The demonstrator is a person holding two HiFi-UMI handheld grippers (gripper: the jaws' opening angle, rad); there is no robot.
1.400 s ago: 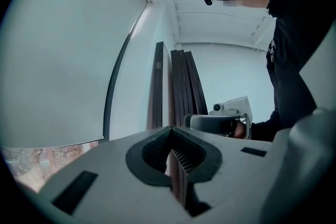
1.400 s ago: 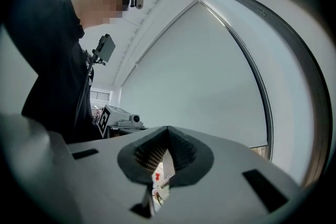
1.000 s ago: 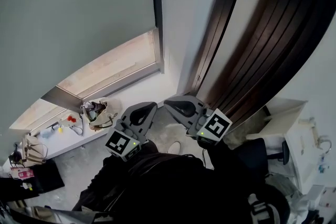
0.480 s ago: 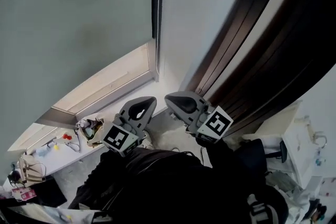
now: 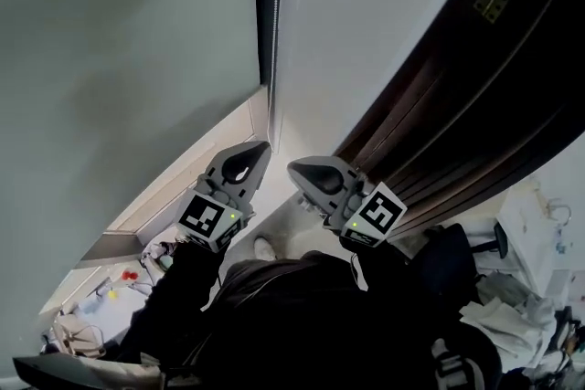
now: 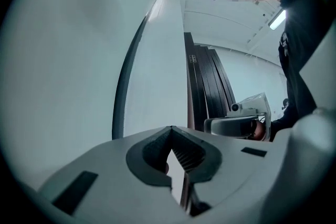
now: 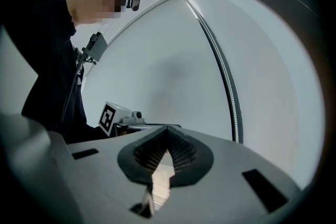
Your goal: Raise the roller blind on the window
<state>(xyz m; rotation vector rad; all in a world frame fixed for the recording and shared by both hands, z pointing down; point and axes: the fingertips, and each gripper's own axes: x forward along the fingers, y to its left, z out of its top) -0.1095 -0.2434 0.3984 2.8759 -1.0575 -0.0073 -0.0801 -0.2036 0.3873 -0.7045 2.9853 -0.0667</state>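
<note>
**Head view:** The grey roller blind [image 5: 119, 41] fills the upper left of the frame and is drawn low. The pale window sill [image 5: 164, 194] shows beneath it at lower left. The bead chain [image 5: 276, 5] hangs along the blind's right edge at top centre. The left gripper [image 5: 259, 148] and right gripper [image 5: 294, 167] sit side by side at centre, tips toward the white wall [image 5: 356, 23]. A dark door [image 5: 457, 105] crosses the right.

**Left gripper view:** The jaws are pressed together with nothing between them. The blind covers the left half, and the right gripper shows at middle right.

**Right gripper view:** The jaws meet, empty. The blind spans the centre, with the chain curving down just right of it. The left gripper shows at middle left.
</note>
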